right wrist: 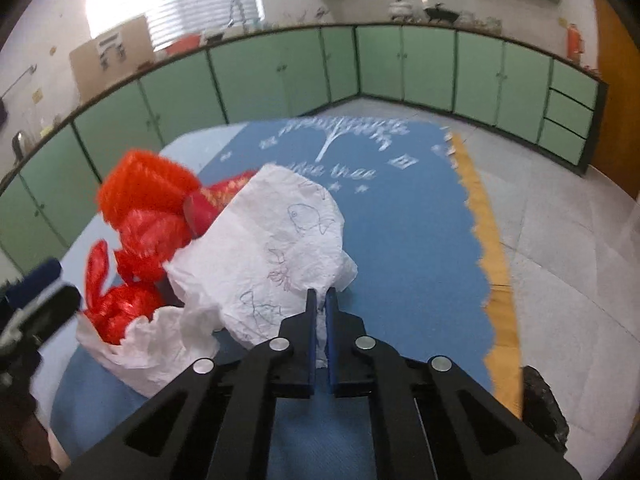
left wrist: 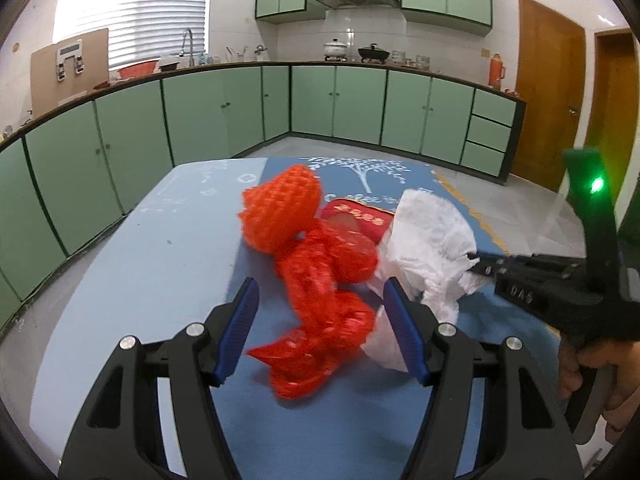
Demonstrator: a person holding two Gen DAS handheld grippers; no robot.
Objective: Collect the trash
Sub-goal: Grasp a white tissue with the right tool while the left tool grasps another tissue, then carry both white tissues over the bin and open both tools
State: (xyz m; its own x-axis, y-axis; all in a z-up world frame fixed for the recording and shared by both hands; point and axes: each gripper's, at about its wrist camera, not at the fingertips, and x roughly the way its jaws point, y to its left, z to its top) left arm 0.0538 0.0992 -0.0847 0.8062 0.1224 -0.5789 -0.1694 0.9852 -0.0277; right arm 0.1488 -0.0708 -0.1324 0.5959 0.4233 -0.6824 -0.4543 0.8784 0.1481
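A pile of trash lies on the blue mat (left wrist: 304, 432) on the table. It holds an orange foam net (left wrist: 280, 208), a crumpled red plastic bag (left wrist: 320, 300), a red packet (left wrist: 356, 220) and a white tissue (left wrist: 428, 248) printed with fish drawings (right wrist: 280, 248). My left gripper (left wrist: 320, 320) is open, its blue pads either side of the red bag (right wrist: 128, 280). My right gripper (right wrist: 320, 300) is shut on the near edge of the white tissue. It shows from the side in the left wrist view (left wrist: 480, 264).
The blue mat (right wrist: 400, 240) has a white tree print and an orange fringe (right wrist: 492, 260) at its right edge. Green kitchen cabinets (left wrist: 200, 120) run around the room beyond the table. A wooden door (left wrist: 548, 100) stands at the right.
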